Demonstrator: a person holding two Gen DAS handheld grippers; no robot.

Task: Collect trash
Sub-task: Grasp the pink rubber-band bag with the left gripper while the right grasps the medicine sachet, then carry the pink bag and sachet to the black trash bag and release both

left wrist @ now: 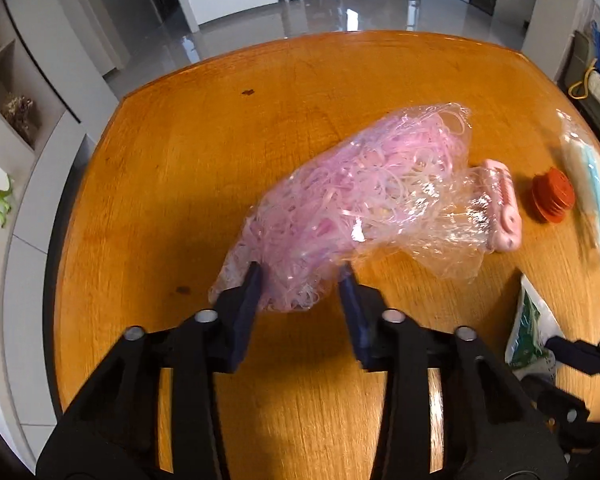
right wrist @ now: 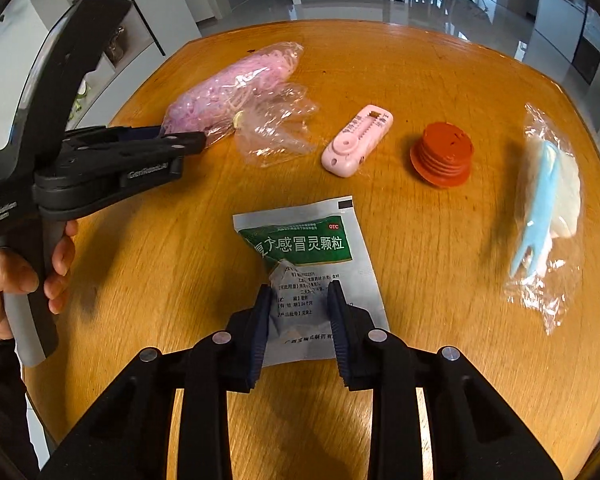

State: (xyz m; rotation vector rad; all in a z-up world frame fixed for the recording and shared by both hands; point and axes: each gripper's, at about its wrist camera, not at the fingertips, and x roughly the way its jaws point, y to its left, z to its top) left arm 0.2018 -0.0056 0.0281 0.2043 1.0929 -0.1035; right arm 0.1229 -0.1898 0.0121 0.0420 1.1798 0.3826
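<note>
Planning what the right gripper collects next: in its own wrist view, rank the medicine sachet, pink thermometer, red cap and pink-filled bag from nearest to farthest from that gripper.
1. Medicine sachet, pinched between the right gripper fingers.
2. Pink thermometer, just beyond the sachet.
3. Red cap, right of the thermometer; too close to call between these two.
4. Pink-filled bag, far left.

Bright daylight fills both views, glaring white off the glossy floor (left wrist: 352, 8) at 12 o'clock. The desk (left wrist: 180, 160) shows soft shadows under each tool. Fisheye bends the edges, corners go black, and the wrapper (left wrist: 592, 184) at 3 o'clock is motion-blurred.
</note>
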